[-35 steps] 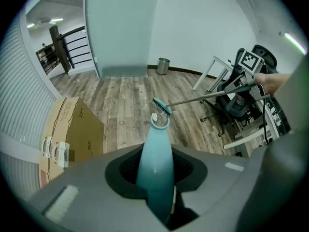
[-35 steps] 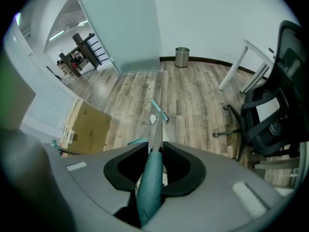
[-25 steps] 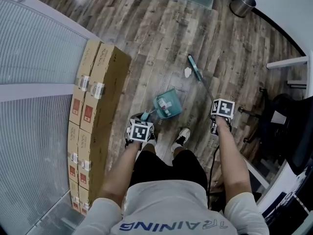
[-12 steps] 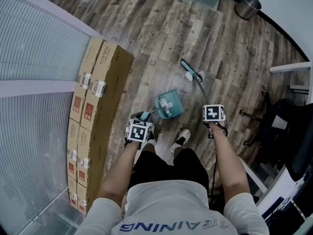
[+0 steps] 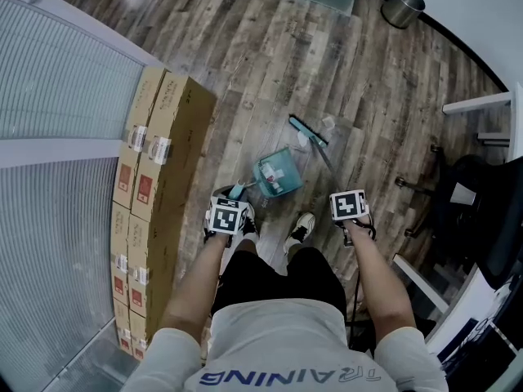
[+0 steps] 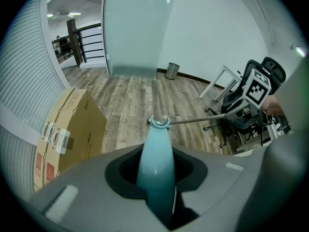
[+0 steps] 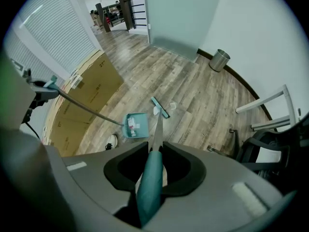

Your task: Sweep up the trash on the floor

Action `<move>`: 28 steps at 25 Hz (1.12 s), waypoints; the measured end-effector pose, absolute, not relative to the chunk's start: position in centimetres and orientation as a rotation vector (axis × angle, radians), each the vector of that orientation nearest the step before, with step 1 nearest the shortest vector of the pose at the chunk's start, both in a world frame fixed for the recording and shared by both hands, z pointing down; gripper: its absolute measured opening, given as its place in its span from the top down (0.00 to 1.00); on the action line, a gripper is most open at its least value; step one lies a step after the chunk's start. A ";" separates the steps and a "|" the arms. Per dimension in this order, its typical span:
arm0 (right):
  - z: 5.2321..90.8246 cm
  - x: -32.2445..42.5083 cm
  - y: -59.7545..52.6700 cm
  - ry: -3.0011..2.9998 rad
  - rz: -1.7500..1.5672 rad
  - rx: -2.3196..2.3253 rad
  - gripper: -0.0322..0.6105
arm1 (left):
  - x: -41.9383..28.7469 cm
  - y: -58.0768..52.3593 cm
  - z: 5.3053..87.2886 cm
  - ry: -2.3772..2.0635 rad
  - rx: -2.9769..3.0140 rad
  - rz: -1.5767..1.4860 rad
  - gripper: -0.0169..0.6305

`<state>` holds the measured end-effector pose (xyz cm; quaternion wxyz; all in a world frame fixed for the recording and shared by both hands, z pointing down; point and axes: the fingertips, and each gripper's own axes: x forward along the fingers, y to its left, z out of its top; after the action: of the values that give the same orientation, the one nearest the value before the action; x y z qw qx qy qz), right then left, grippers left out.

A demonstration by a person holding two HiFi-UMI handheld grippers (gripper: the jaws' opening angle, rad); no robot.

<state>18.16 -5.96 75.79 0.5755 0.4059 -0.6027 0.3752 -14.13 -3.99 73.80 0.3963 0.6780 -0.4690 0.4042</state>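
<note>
A row of long brown cardboard boxes (image 5: 163, 162) lay along the ribbed grey wall panel (image 5: 57, 88). A round shiny metal bin (image 5: 403, 6) stood by the white wall (image 5: 482, 15), well apart from them. A black wheeled office chair (image 5: 482, 219) sat near a white metal frame (image 5: 480, 103).

Bright, even light fills the room, leaving only faint shadows beside the cardboard boxes (image 5: 159, 178). A pale sheen lies on the floorboards (image 5: 270, 47) past the boxes' far end, and ceiling lamps (image 6: 72, 14) glow far behind the boxes in the left gripper view. All views bow strongly, so the walls opposite the boxes curve and both gripper views go black at the corners; the head view is sharp, but the left gripper (image 6: 157, 175) and right gripper (image 7: 152, 173) blur near the lens.
</note>
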 end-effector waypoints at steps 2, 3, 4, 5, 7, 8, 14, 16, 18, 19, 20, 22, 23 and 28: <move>75.6 17.8 -3.9 -1.422 0.863 0.928 0.78 | -14.2 -3.9 73.8 -1.185 1.722 1.027 0.82; 75.5 17.7 -2.8 -1.423 0.870 0.918 0.78 | -14.2 -3.9 73.9 -1.182 1.724 1.029 0.82; 75.4 17.5 -1.6 -1.422 0.890 0.913 0.78 | -14.2 -3.9 73.9 -1.180 1.726 1.031 0.82; 75.3 17.3 -0.3 -1.421 0.920 0.909 0.78 | -14.2 -3.9 73.9 -1.179 1.727 1.034 0.82; 75.1 16.7 2.3 -1.415 0.986 0.892 0.78 | -14.1 -3.9 73.8 -1.176 1.731 1.041 0.82; 74.9 16.3 3.4 -1.416 0.997 0.879 0.78 | -14.0 -3.9 73.8 -1.172 1.734 1.046 0.82; 73.6 14.0 8.4 -1.450 1.093 0.849 0.78 | -13.5 -3.7 73.9 -1.150 1.762 1.068 0.82; 73.2 13.7 9.0 -1.444 1.144 0.856 0.78 | -13.5 -3.8 73.9 -1.145 1.766 1.067 0.82; 73.1 13.2 9.4 -1.447 1.176 0.845 0.78 | -13.6 -3.7 73.9 -1.140 1.765 1.067 0.82; 73.0 13.1 9.5 -1.448 1.176 0.839 0.78 | -13.6 -3.6 73.9 -1.139 1.765 1.066 0.82; 73.0 13.1 9.5 -1.450 1.169 0.835 0.78 | -13.7 -3.5 73.8 -1.139 1.765 1.065 0.82; 72.8 13.2 9.3 -1.455 1.159 0.836 0.78 | -13.7 -3.4 73.8 -1.136 1.764 1.064 0.82; 72.8 13.3 9.2 -1.459 1.158 0.840 0.78 | -13.8 -3.4 73.8 -1.135 1.764 1.064 0.82; 72.0 14.7 8.2 -1.473 1.193 0.887 0.78 | -13.8 -3.2 73.7 -1.126 1.767 1.068 0.82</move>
<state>14.71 8.22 71.96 0.5008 0.3670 -0.6092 0.4934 -13.83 -3.18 73.69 0.3846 0.6935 -0.4420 0.4193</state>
